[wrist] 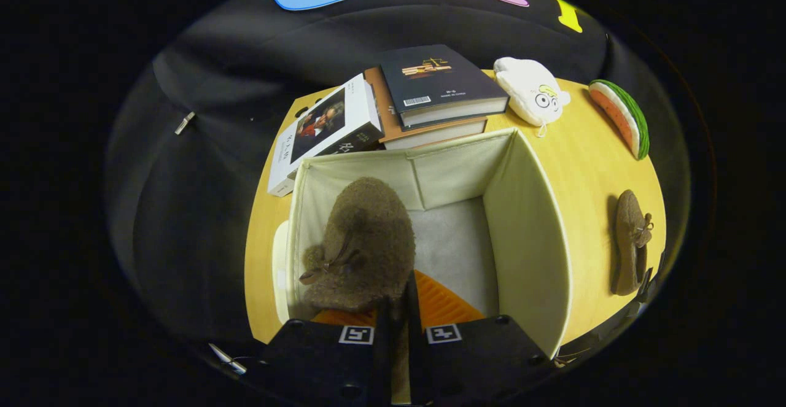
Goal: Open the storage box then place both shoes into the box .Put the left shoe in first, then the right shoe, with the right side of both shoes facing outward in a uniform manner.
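An open cream fabric storage box (528, 235) stands on the wooden table (589, 167), seen from above. My gripper (398, 309) hangs over its opening, shut on the rim of a fuzzy brown shoe (362, 241) with a bow. The shoe hangs inside the box against its left wall, toe pointing away from me. The second brown shoe (631, 241) lies on the table to the right of the box, outside it. The box floor beside the held shoe is bare.
Behind the box lie a stack of books (439, 91) and a white book (328, 131) leaning off it. A white plush toy (531, 91) and a watermelon-slice plush (623, 115) sit at the back right. The table edge runs close on the left.
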